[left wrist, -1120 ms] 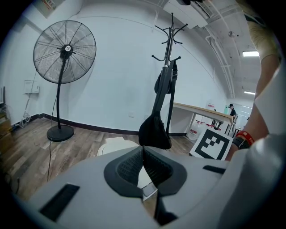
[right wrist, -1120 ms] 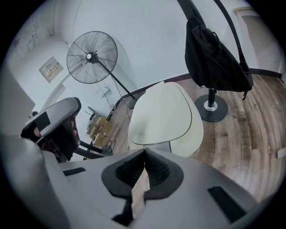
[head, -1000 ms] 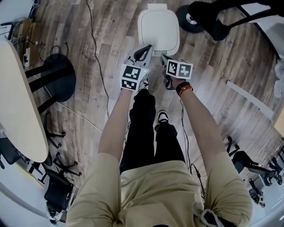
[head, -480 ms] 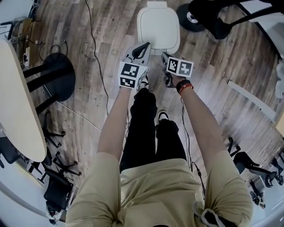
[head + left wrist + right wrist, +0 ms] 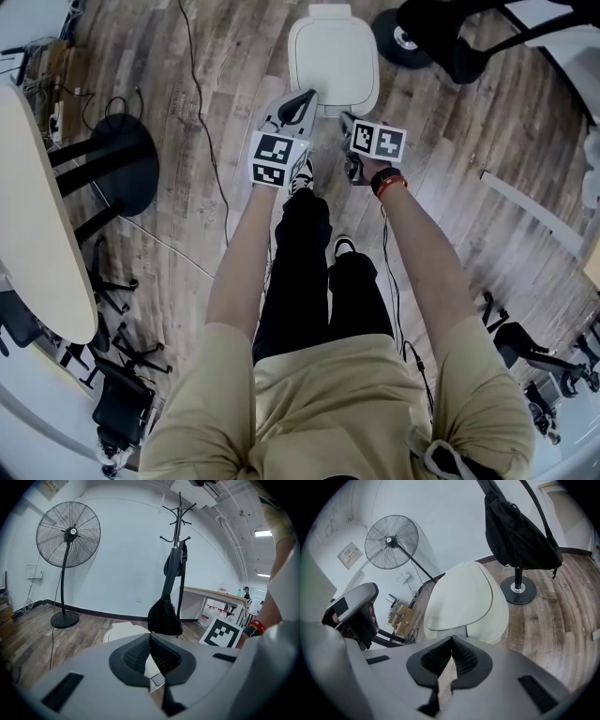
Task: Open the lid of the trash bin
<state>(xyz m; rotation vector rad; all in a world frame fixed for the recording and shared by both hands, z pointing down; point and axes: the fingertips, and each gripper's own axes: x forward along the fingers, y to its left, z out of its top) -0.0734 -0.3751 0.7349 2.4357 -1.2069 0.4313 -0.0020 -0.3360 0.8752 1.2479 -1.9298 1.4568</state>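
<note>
A white trash bin (image 5: 333, 56) stands on the wood floor at the top middle of the head view, its lid down. My left gripper (image 5: 302, 101) hovers at the bin's near left corner and my right gripper (image 5: 347, 124) just before its near edge. Both are shut and hold nothing. In the right gripper view the closed lid (image 5: 461, 597) fills the middle, just beyond the meeting tips of my right gripper (image 5: 451, 640). In the left gripper view the bin (image 5: 123, 631) shows low behind the closed tips of my left gripper (image 5: 150, 635).
A coat stand with a black bag (image 5: 518, 531) stands right of the bin, its base (image 5: 401, 39) close by. A floor fan (image 5: 68, 529) has a round black base (image 5: 122, 164) at the left. A cable (image 5: 202, 112) runs along the floor. A pale table (image 5: 37, 216) lies far left.
Both grippers have crept slightly toward the bin; their jaws stay shut and the lid stays down.
</note>
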